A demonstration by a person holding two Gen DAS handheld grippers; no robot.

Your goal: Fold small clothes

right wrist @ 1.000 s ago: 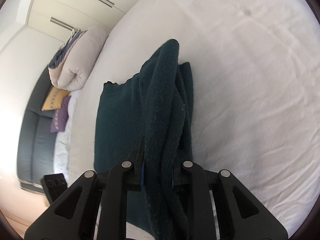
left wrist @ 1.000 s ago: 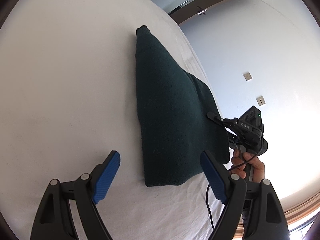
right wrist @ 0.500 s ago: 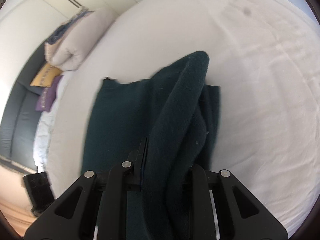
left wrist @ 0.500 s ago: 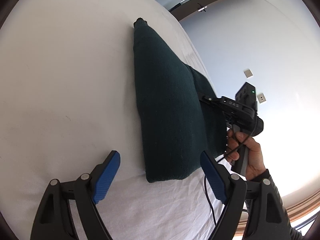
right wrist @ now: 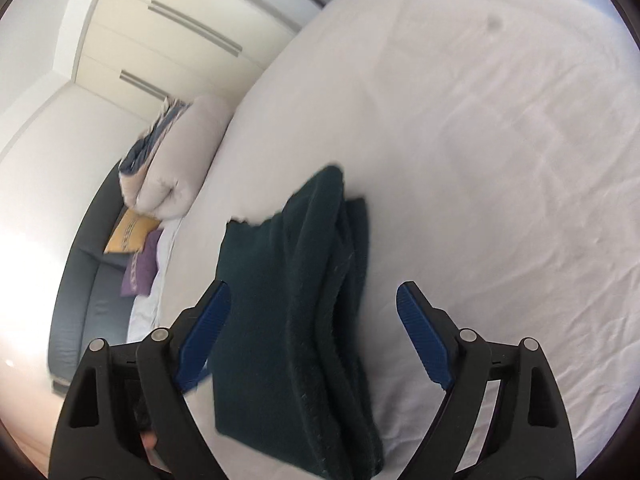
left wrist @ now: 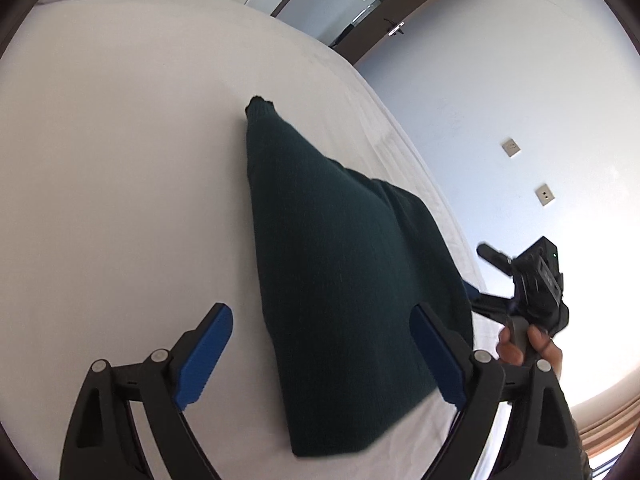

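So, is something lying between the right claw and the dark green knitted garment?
Nothing visible: the open right claw is directly over the folded dark green knitted garment on the white bed sheet.

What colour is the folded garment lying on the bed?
Dark green garment, plain knit, clearest in the left wrist view.

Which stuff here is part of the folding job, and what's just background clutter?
Job:
- dark green garment, folded on the bed
- left tool, open
- right tool, open, straddling the garment

Lying about:
- rolled duvet
- yellow cushion
- purple cushion
- grey sofa
- wardrobe
- wall sockets
- door
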